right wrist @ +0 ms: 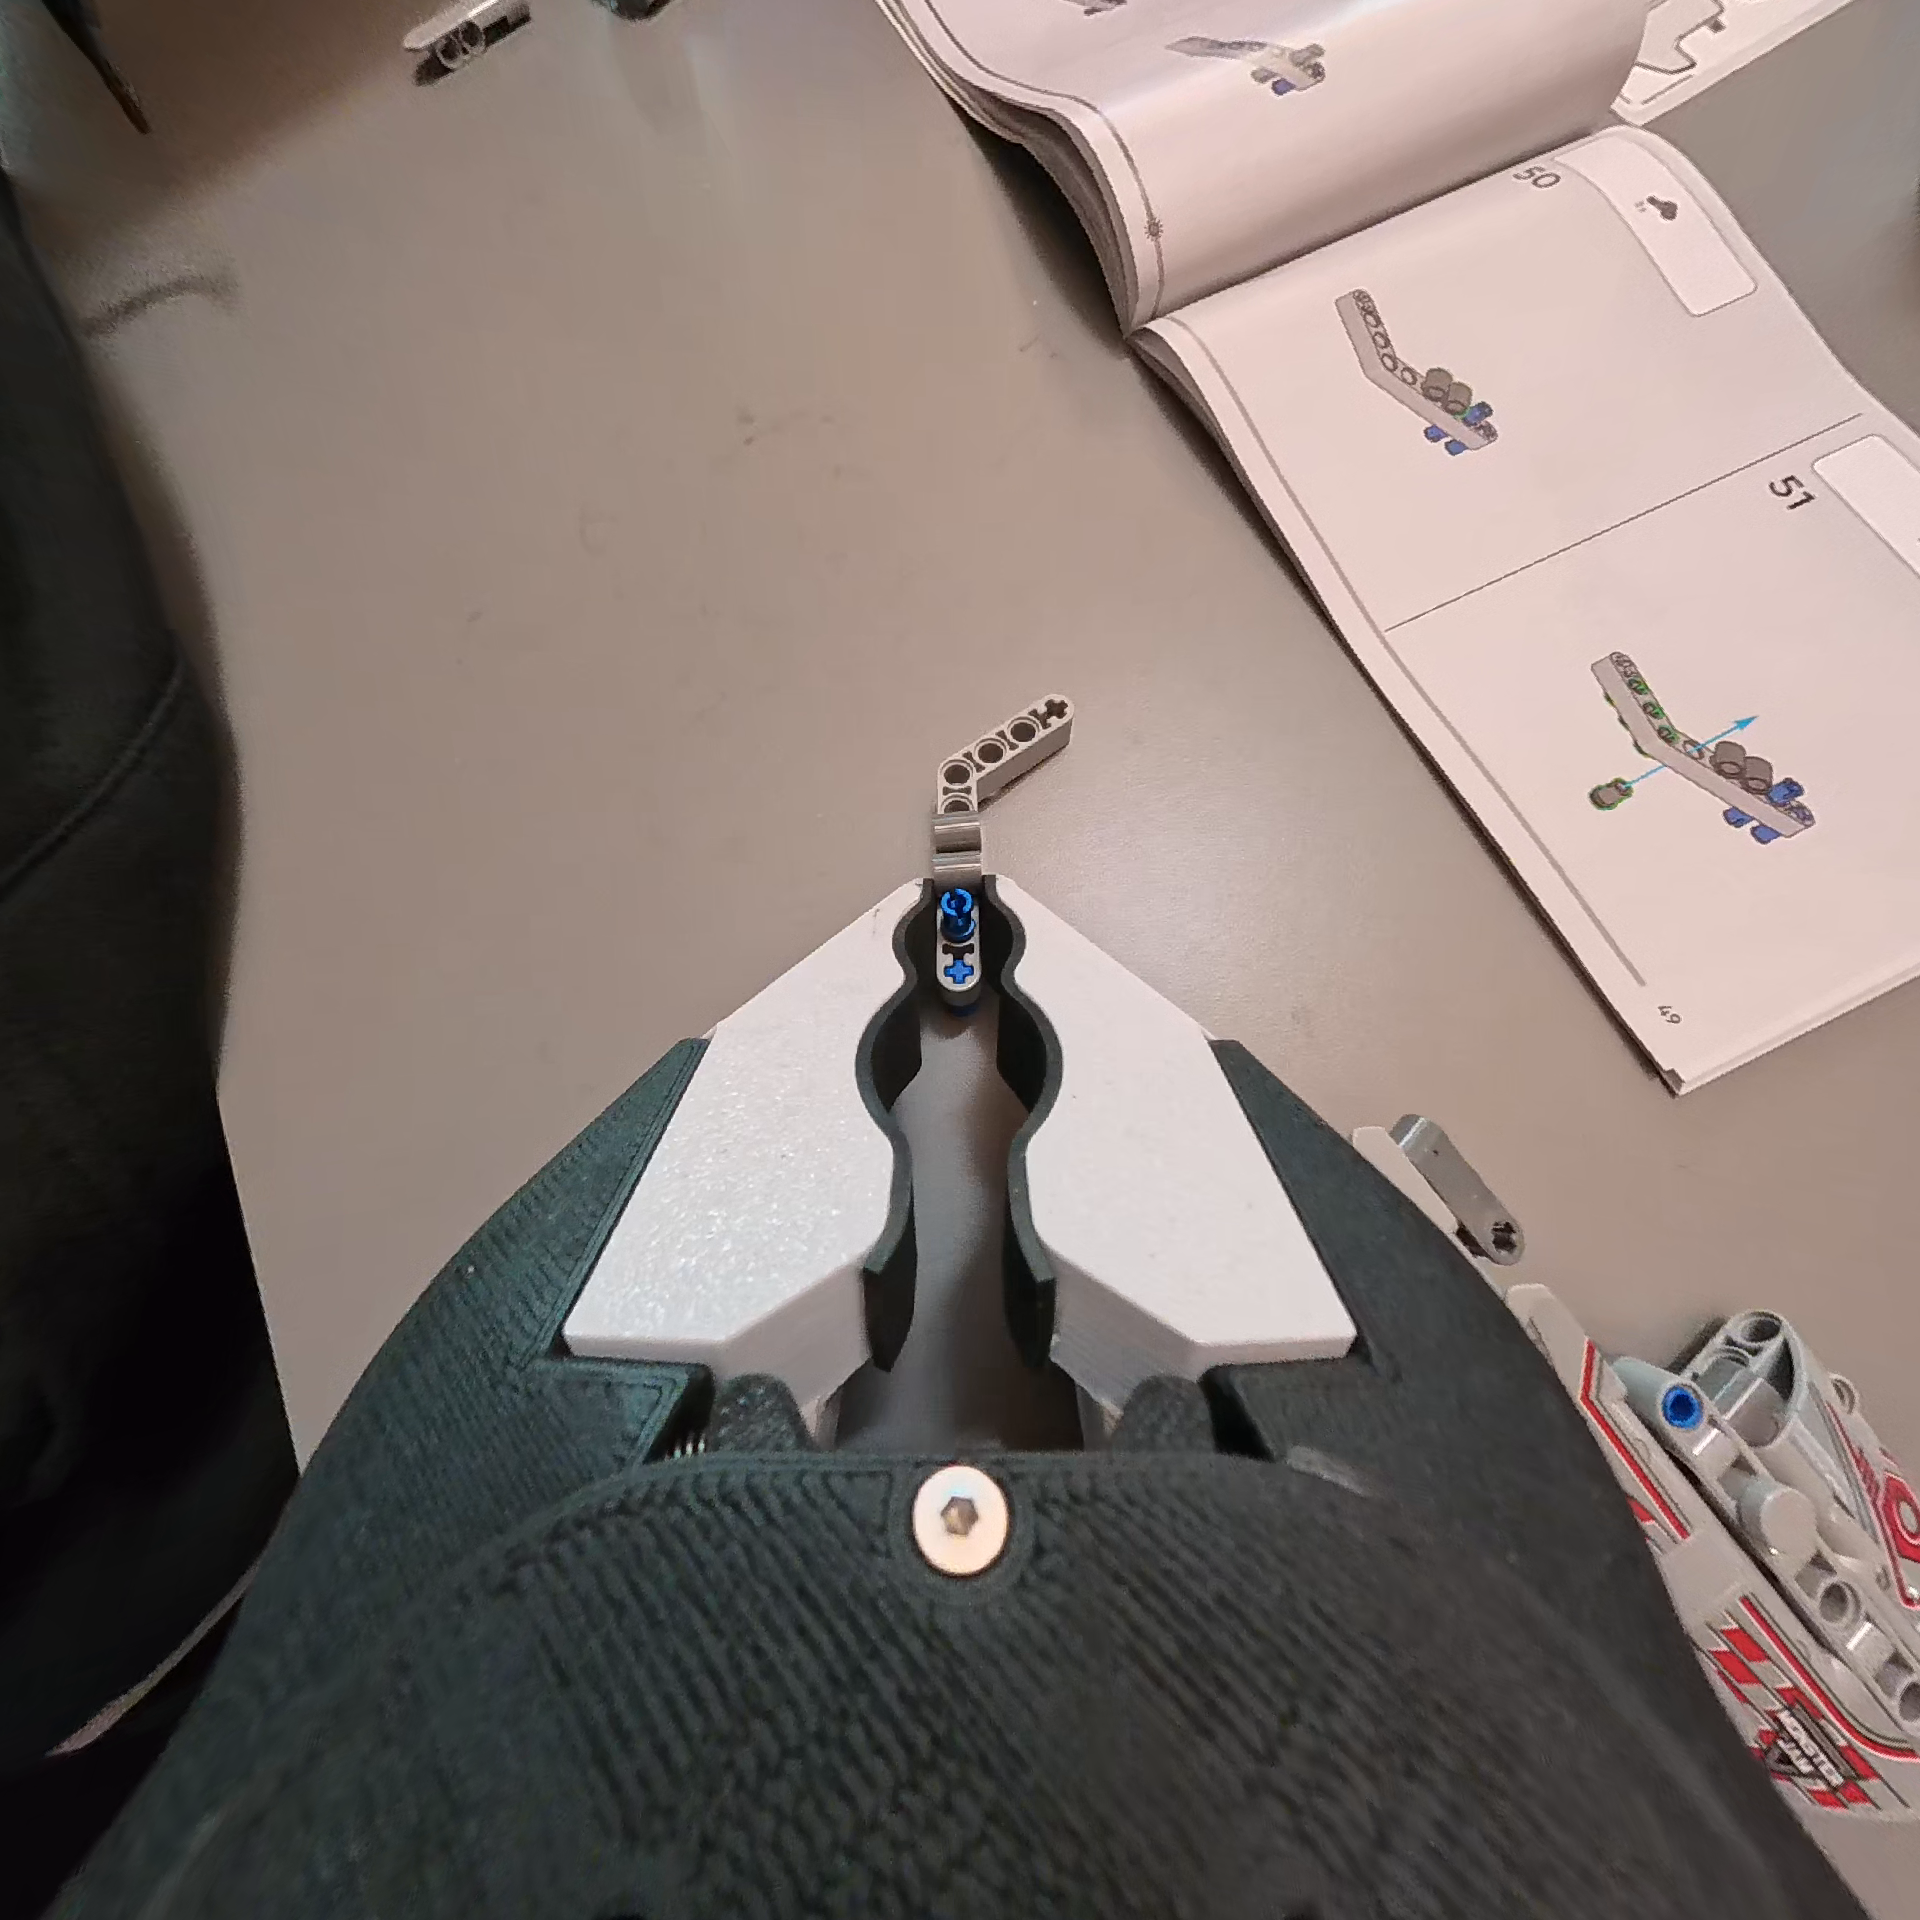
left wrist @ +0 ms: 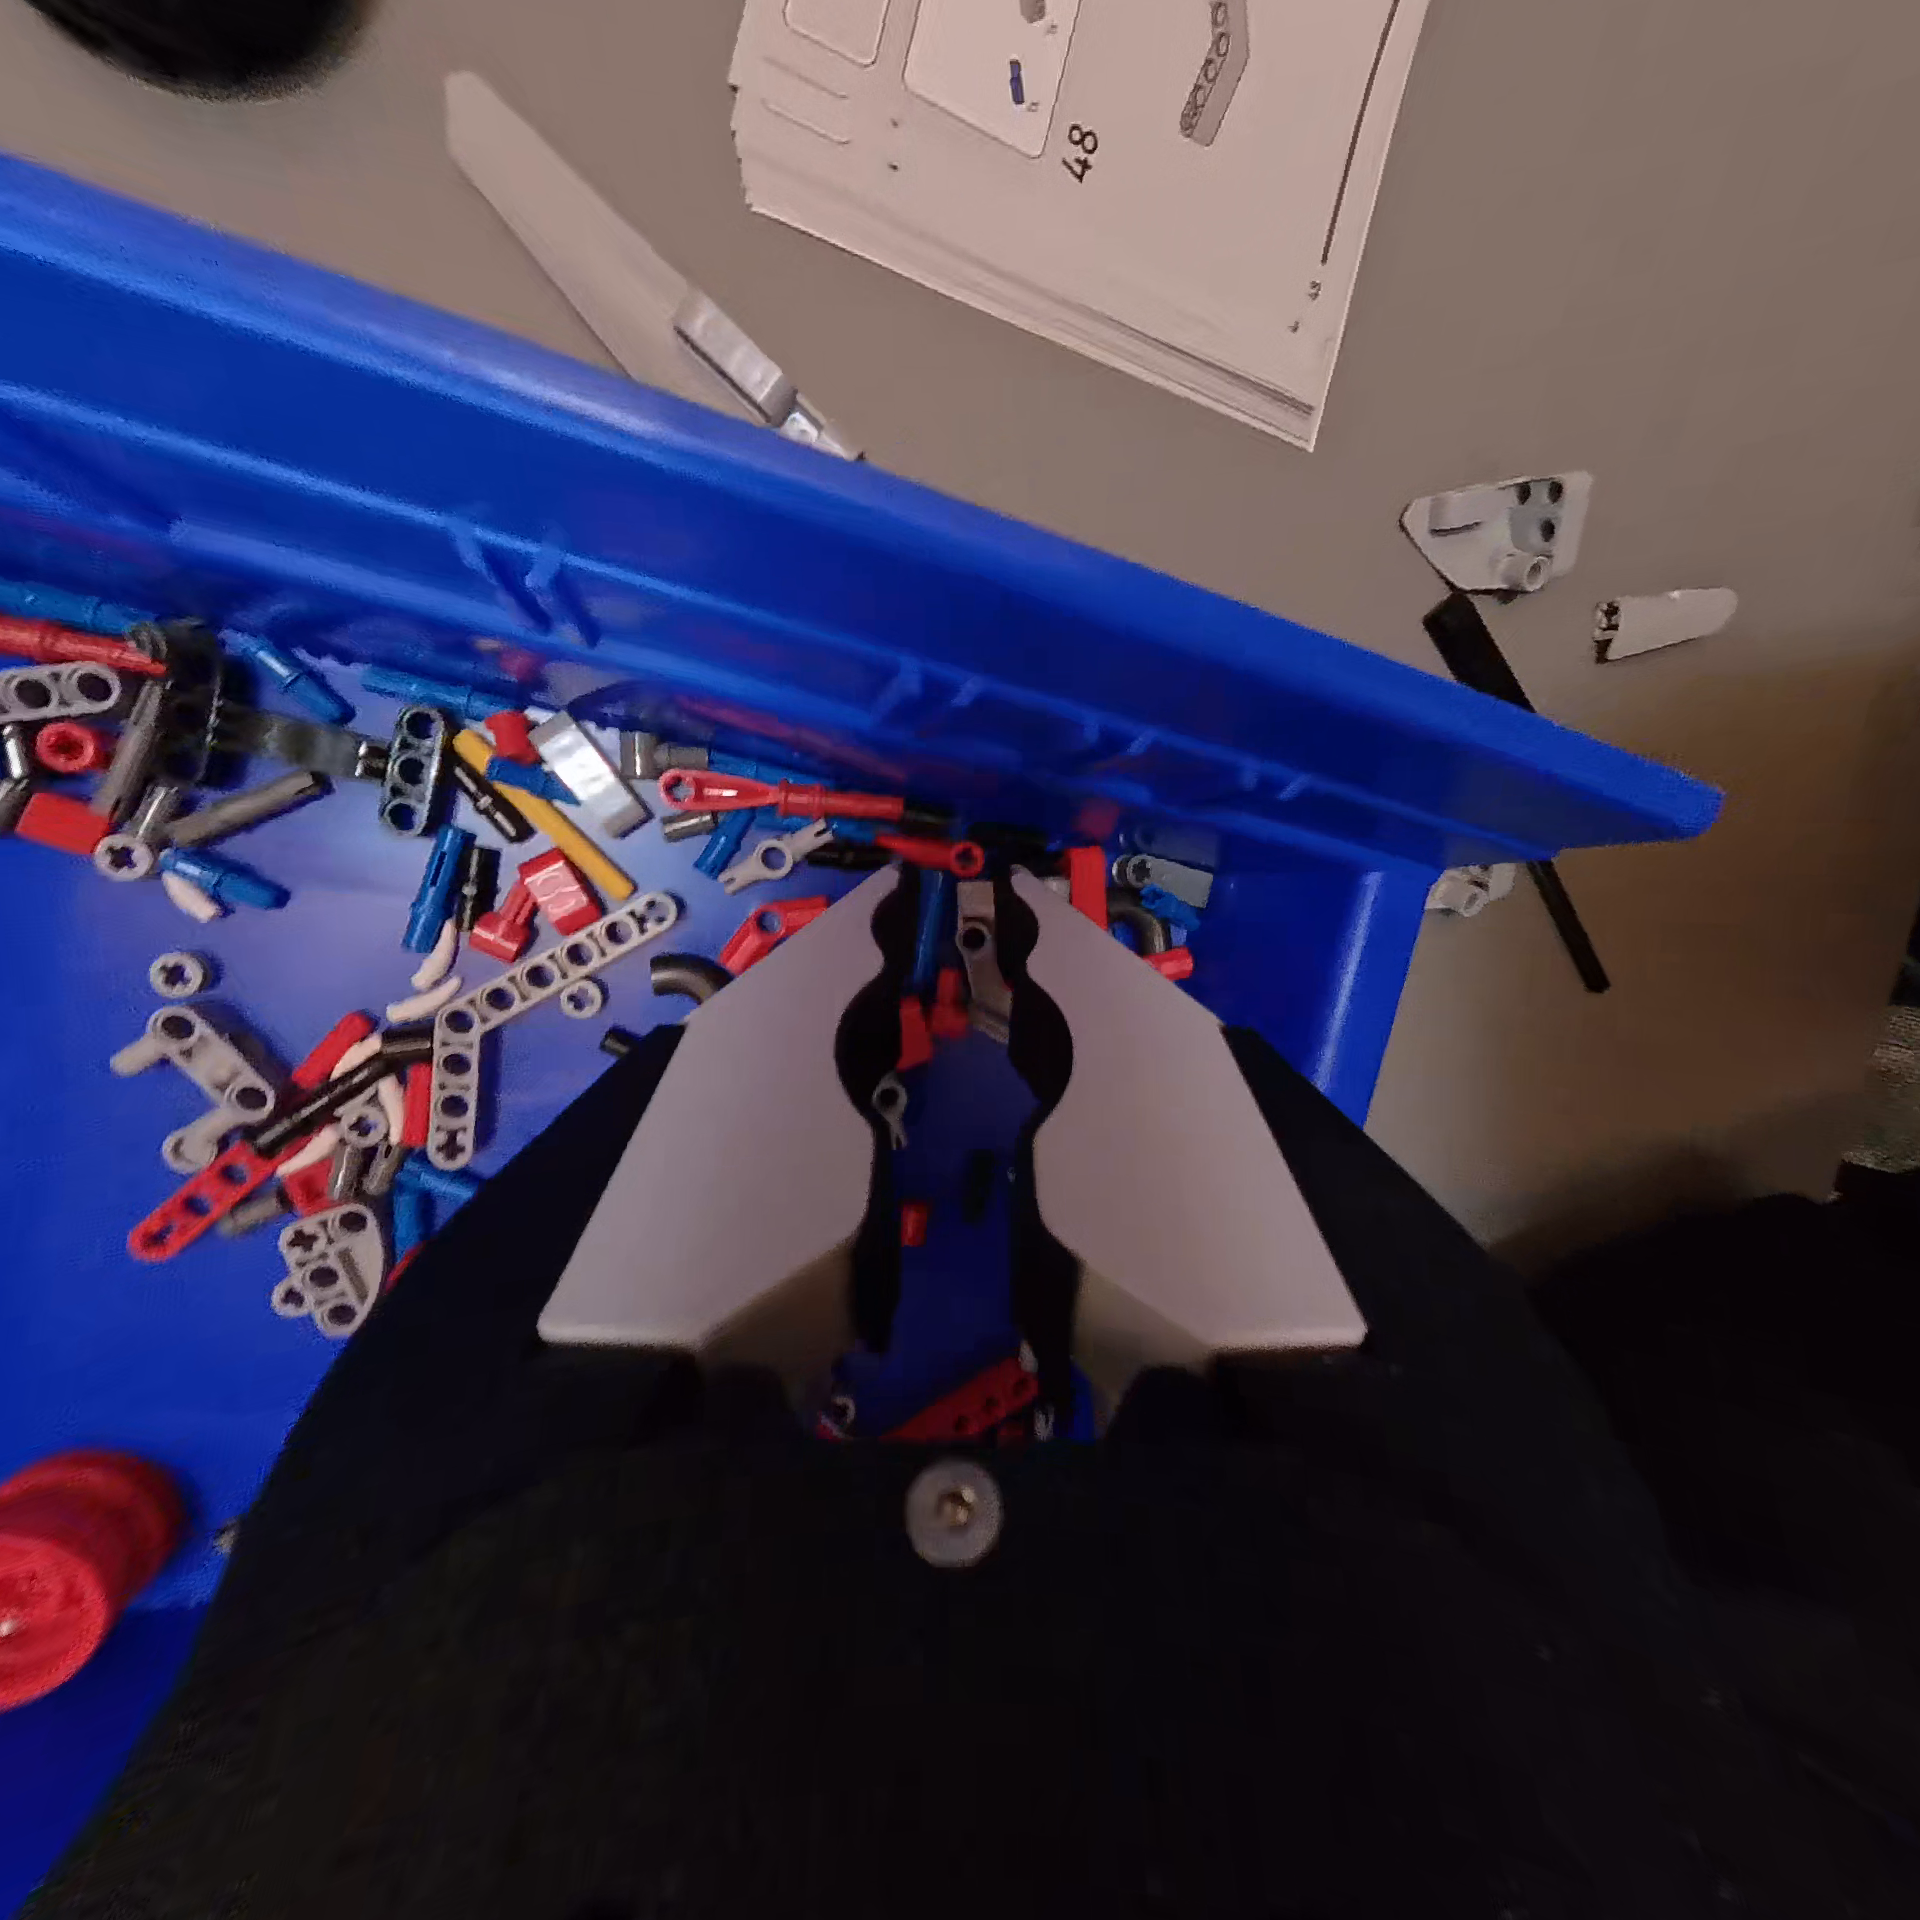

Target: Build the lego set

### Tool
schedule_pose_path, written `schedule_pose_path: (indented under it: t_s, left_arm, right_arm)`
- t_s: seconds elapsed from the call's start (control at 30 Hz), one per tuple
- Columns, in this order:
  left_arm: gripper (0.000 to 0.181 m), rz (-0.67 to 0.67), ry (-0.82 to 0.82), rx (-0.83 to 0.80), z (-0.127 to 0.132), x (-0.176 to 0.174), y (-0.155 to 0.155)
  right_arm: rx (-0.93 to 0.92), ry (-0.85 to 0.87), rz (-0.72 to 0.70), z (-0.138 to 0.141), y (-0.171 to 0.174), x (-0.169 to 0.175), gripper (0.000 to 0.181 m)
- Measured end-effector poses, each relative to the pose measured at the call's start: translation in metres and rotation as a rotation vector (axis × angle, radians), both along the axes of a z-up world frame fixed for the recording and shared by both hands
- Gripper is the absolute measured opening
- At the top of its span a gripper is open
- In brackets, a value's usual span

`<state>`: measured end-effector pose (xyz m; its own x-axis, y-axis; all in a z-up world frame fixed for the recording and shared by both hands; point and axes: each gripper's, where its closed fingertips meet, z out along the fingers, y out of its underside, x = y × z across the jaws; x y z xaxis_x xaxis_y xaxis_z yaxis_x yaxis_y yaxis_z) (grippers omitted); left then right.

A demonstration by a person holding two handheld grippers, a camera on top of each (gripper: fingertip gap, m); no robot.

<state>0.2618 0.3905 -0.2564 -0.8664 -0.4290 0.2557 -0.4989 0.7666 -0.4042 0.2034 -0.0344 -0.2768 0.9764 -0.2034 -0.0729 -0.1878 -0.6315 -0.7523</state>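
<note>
The jaws of the right gripper (right wrist: 958, 894) are closed on a bent grey beam (right wrist: 977, 790) with blue pins, held above the grey table (right wrist: 582, 520). An open booklet (right wrist: 1558, 540) is seen to the right. The jaws of the left gripper (left wrist: 951, 883) are parted a little, with nothing held, over loose pieces (left wrist: 436, 935) piled in a blue bin (left wrist: 727, 582).

A red wheel (left wrist: 62, 1569) is cut by the frame edge; the left tool (left wrist: 951, 883) hides bin pieces.
</note>
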Motion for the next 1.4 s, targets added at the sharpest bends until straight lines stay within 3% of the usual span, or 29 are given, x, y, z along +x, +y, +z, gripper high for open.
schedule_pose_path:
  t_s: [0.33, 0.4, 0.67, 1.27, 1.4]
  left_arm:
    - [0.011, -0.032, 0.01, 0.009, -0.015, 0.005, -0.008]
    - [0.016, -0.019, -0.005, 0.017, -0.015, 0.007, -0.005]
    - [0.009, 0.046, -0.053, 0.138, -0.014, 0.014, 0.016]
    - [0.009, -0.112, 0.05, 0.003, -0.014, -0.012, -0.014]
    - [0.008, -0.08, 0.047, 0.045, -0.016, -0.012, 0.002]
  right_arm:
    - [0.002, 0.009, -0.002, 0.0, 0.0, 0.0, 0.006]
    - [0.003, 0.01, -0.006, 0.0, 0.0, 0.001, 0.006]
    - [-0.003, -0.012, -0.01, 0.0, 0.0, 0.002, 0.006]
    - [-0.009, -0.035, -0.022, 0.0, -0.001, 0.004, 0.006]
    - [-0.011, -0.041, -0.022, 0.0, -0.001, 0.004, 0.006]
